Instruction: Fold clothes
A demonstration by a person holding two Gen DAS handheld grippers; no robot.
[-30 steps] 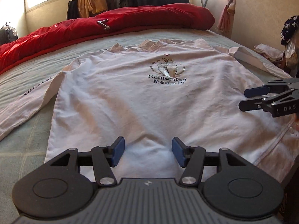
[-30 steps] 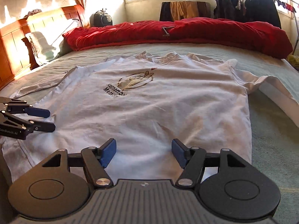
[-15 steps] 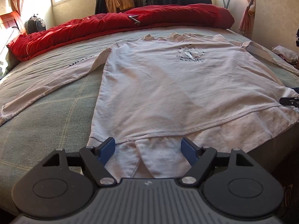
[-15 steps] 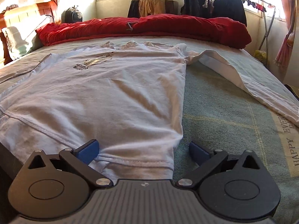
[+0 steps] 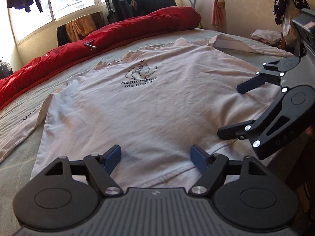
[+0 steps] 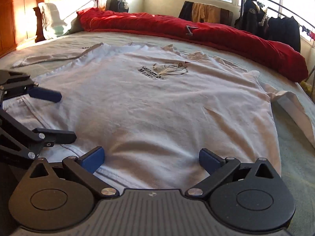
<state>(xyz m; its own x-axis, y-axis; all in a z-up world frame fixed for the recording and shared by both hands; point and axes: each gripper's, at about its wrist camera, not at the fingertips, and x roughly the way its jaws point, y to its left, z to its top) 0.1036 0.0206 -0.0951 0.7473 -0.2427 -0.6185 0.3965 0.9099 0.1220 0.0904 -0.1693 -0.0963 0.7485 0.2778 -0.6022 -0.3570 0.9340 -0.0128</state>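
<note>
A white long-sleeved shirt (image 5: 149,108) lies flat and face up on the bed, its black print (image 5: 140,76) toward the collar. One sleeve (image 5: 19,133) runs off to the left; the other (image 5: 236,45) is folded near the far right. My left gripper (image 5: 155,157) stands open just above the hem, left of middle. My right gripper (image 5: 232,111) hovers open close beside it on the right. In the right wrist view the shirt (image 6: 157,108) fills the bed, the right gripper (image 6: 151,157) is open over the hem, and the left gripper (image 6: 64,116) is open at the left.
A red duvet (image 5: 118,33) is bunched along the bed's far side. A wooden headboard (image 6: 17,13) and pillow (image 6: 53,19) are at the left end. Dark clothes hang on a rack (image 5: 147,0) by the window. A small clothes pile (image 5: 265,35) lies beyond the right sleeve.
Half a second ago the grippers were drawn back and apart near the hem's two ends. Both now sit forward over the hem, close together. The shirt has not moved.
</note>
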